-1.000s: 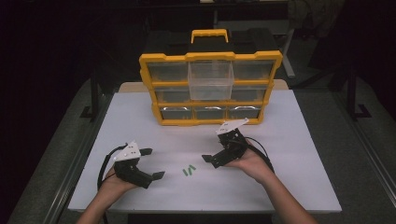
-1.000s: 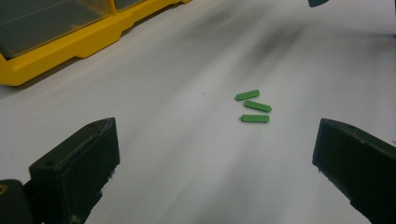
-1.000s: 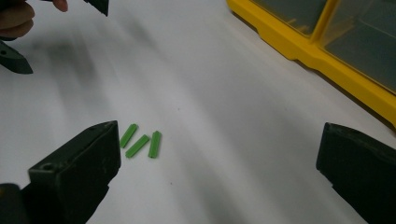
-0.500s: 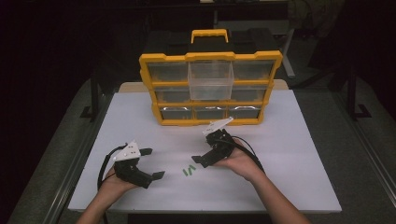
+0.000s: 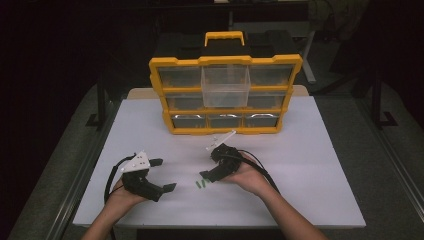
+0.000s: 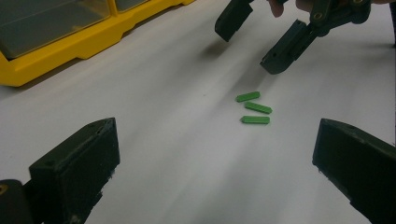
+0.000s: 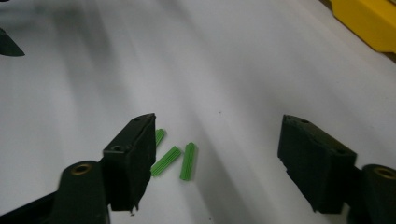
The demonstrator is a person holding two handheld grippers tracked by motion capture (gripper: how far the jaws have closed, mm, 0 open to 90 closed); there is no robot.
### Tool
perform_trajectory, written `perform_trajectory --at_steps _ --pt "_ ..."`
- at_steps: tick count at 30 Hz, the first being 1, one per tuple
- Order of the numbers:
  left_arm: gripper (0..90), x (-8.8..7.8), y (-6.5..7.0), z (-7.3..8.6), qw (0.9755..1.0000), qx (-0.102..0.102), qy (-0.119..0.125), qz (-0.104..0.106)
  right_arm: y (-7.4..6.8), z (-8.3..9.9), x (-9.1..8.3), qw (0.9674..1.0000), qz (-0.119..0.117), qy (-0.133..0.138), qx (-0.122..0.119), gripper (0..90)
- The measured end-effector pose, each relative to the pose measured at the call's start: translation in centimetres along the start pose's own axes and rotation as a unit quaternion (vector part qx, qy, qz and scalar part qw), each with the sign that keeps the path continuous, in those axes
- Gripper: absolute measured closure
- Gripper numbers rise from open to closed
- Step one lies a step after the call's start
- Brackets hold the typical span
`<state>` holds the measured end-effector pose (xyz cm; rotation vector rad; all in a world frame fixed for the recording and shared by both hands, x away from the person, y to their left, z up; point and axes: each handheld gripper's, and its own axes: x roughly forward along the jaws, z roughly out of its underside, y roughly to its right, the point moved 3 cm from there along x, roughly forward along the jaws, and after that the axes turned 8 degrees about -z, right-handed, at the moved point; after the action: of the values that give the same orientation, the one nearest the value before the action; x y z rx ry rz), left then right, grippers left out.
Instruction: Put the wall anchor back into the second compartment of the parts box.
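Green sticks (image 5: 201,184) on the desk (image 5: 310,165), your right gripper (image 5: 209,176) over them, fingers closing, nothing gripped, left gripper (image 5: 162,175) beside, fingers wide, empty.

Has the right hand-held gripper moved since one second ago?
Yes. The right hand-held gripper moved left, away from the yellow organizer, toward the green pieces; its jaws have been closing, nothing gripped.

A yellow organizer case (image 5: 225,95) with a black top handle (image 5: 224,38) stands at upper centre on the white table (image 5: 320,165); its clear middle drawer (image 5: 225,87) juts forward.
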<state>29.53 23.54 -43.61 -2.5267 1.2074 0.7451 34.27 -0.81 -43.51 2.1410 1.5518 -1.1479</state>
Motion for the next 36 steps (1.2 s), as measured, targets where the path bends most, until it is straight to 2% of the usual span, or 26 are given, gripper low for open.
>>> perform_trajectory --at_steps 2,4,5,6,8,14,18,26,30,33,36 --pt "0.8 0.0 0.0 0.0 1.0000 0.000 0.000 0.000 -0.1 0.1 0.3 0.9999 0.000 -0.008 -0.006 35.0" --pt "0.8 0.1 0.0 0.0 1.0000 0.001 -0.002 0.001 -0.1 0.2 0.5 0.9999 0.001 -0.009 -0.007 36.0" --pt "0.8 0.1 0.0 0.1 1.0000 0.001 -0.002 0.001 -0.2 0.3 0.7 0.9999 0.003 -0.012 -0.004 41.0" --pt "0.8 0.1 0.0 0.0 1.0000 0.001 -0.002 0.001 -0.2 0.3 0.7 0.9999 0.003 -0.012 -0.004 41.0" --pt "0.8 0.1 0.0 0.0 1.0000 -0.001 0.000 0.001 -0.3 0.4 1.1 0.9997 -0.004 -0.020 -0.009 47.1" --pt "0.8 0.1 0.0 0.1 1.0000 0.001 -0.002 0.001 -0.3 0.6 1.6 0.9992 -0.008 -0.033 -0.021 55.5" --pt "0.8 0.0 0.0 0.1 1.0000 0.002 -0.002 0.000 -0.3 0.9 2.1 0.9984 -0.025 -0.047 -0.020 66.1" --pt "0.8 0.0 0.0 0.1 1.0000 0.001 -0.003 0.001 -0.4 1.1 2.6 0.9975 -0.022 -0.061 -0.027 74.1" --pt "0.8 0.0 0.0 0.1 1.0000 0.002 -0.002 0.001 -0.5 1.1 2.7 0.9974 -0.014 -0.063 -0.033 77.9" --pt "0.8 0.0 0.0 0.1 1.0000 0.002 -0.001 0.001 -0.6 1.2 2.7 0.9970 -0.006 -0.061 -0.047 79.7" --pt "0.8 0.0 0.0 0.1 1.0000 0.001 -0.001 0.001 -0.7 1.3 2.7 0.9969 0.001 -0.063 -0.047 82.1"
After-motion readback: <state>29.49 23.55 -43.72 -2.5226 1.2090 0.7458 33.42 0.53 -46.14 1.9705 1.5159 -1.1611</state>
